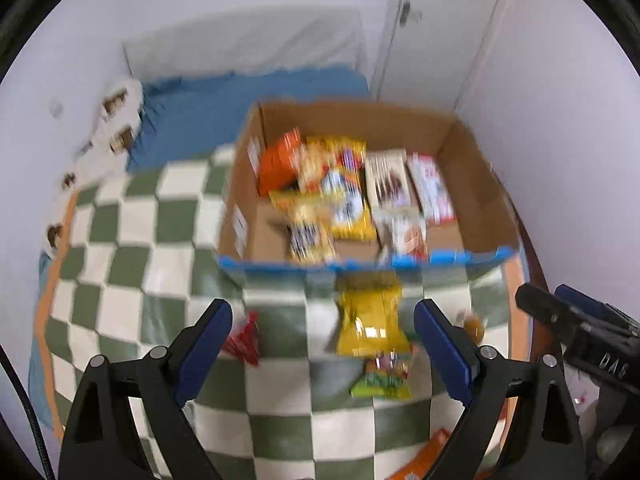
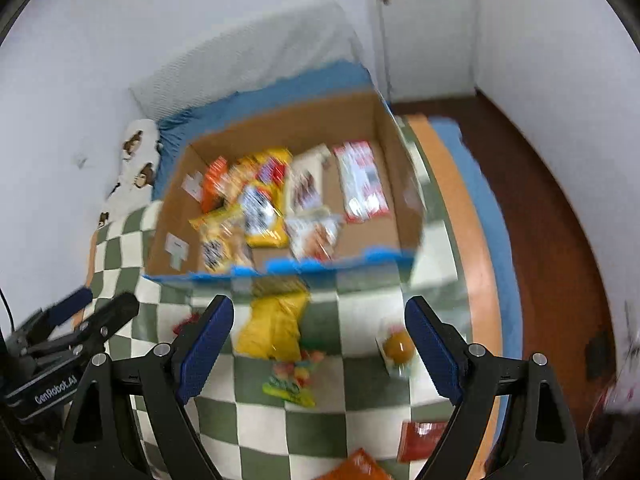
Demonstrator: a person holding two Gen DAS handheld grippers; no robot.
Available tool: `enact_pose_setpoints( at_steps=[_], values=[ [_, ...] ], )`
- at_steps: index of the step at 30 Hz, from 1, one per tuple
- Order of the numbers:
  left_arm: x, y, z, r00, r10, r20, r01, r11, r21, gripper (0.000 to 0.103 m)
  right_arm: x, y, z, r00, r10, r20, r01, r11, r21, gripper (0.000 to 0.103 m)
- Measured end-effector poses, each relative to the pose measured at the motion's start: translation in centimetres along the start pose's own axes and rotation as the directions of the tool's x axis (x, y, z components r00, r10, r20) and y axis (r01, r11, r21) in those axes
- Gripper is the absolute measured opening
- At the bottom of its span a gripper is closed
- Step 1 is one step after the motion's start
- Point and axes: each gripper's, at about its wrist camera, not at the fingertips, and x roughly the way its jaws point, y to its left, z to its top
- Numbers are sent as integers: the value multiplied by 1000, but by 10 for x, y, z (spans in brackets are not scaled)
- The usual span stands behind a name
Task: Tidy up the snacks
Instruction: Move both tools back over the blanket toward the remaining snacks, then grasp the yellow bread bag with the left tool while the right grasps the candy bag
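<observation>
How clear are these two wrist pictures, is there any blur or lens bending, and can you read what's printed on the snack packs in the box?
Left wrist view: motion blur smears the cardboard box and yellow bag; print unreadable; the left gripper stays sharp. Right wrist view: the same smear over the box, the walls bowed by the fisheye, dark corners; the right gripper is crisp.

walls [image 2: 540,60]: white | floor [image 2: 552,200]: dark red-brown | bed: checkered blanket [image 1: 132,248], blue sheet [image 1: 200,120]
</observation>
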Motion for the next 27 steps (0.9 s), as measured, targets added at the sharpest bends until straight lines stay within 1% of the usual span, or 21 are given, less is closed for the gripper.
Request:
enact_pose_setpoints(
  at_steps=[2,4,7,10,12,17,18,19,20,21,22,23,25,27],
  values=[
    [23,-7,-7,998,5,-63,-4,1000,11,93,16,-14,-8,999,-16,-41,17,999,27,90],
    [46,-14,-13,992,5,-124,-2,1000,25,93,36,-31,-15,996,-32,-89,37,998,54,90],
    [87,-26,-16,973,-31,-230,37,999,22,93,63,-51,-20,988,-48,-150,62,994,88,90],
    [118,-36,-12,949,-70,-308,75,997,4,93,87,-71,-23,980,-55,-193,80,989,124,90],
    [135,-44,-7,936,-88,-341,91,996,-5,93,93,-78,-25,977,-55,-208,86,986,141,90],
    [171,-57,3,914,-79,-398,92,996,12,93,100,-80,-29,974,-26,-223,63,985,158,90],
    [176,-59,2,913,-78,-401,94,995,20,86,100,-78,-30,974,-21,-226,58,986,157,90],
    [179,-61,0,912,-68,-405,88,996,31,70,101,-76,-31,973,-16,-229,53,986,157,90],
    [181,-61,-2,909,-59,-412,83,996,39,62,101,-75,-32,973,-12,-232,49,986,157,90],
    [182,-60,-4,908,-65,-414,88,995,37,61,102,-72,-33,972,-4,-233,41,987,155,90],
    [180,-57,-6,911,-66,-407,87,996,33,58,100,-68,-34,972,-1,-233,37,988,152,90],
    [175,-54,-9,916,-60,-396,79,996,31,58,101,-65,-34,972,4,-235,32,988,150,90],
    [165,-44,-14,922,-72,-379,83,996,15,57,100,-58,-37,971,21,-237,15,989,149,90],
    [150,-29,-20,933,-70,-353,72,997,-5,57,101,-46,-39,969,40,-242,-5,990,143,90]
  ],
)
